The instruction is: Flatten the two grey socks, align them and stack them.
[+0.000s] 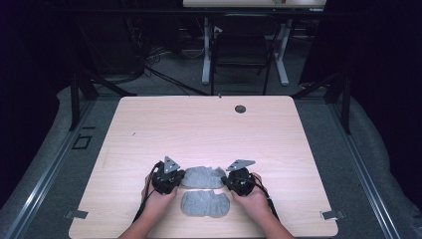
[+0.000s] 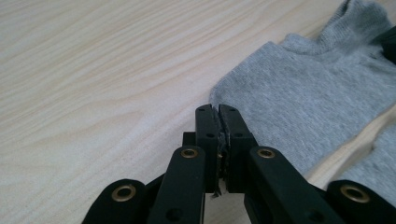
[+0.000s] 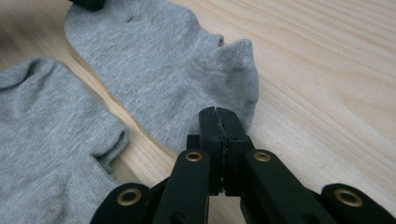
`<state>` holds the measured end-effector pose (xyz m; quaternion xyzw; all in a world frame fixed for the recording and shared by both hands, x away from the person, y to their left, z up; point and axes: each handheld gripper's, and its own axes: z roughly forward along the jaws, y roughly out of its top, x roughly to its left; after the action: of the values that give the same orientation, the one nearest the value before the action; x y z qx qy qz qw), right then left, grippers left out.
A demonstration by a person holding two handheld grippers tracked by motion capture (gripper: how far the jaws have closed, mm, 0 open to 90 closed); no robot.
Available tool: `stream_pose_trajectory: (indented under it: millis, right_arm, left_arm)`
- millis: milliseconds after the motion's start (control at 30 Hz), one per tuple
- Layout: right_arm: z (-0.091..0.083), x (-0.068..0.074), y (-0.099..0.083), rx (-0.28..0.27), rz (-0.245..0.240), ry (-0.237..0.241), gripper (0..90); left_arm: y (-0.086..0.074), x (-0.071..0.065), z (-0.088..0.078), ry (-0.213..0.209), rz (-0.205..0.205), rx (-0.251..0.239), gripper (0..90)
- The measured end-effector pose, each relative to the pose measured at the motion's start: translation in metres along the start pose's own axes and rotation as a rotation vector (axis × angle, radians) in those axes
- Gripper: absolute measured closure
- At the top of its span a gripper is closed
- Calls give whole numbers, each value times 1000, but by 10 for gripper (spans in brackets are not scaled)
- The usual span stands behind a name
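Near the counter's (image 1: 149, 124) front edge, each closed hand-held gripper, left (image 2: 217, 109) and right (image 3: 219, 113), pinches an end of the farther grey sock (image 1: 201, 177), so uneven lifting could slip the thin fabric free or drag the nearer sock (image 1: 205, 204).

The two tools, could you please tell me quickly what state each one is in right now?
Left tool: closed at the far sock's toe edge; grip on fabric cannot be told.
Right tool: closed at the same sock's cuff end; grip cannot be told.
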<state>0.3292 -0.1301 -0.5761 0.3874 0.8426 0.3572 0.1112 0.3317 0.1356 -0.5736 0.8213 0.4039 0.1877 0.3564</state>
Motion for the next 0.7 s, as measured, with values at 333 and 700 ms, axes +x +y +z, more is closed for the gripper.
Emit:
stream_pose_trajectory:
  millis: [333, 700]
  right_arm:
    - [-12, 2, 14, -25, -23, -14, 810]
    - [-14, -16, 24, -62, -13, -89, 701]
  left_arm:
    - [6, 2, -3, -8, 2, -27, 799]
    - [9, 7, 4, -11, -5, -14, 737]
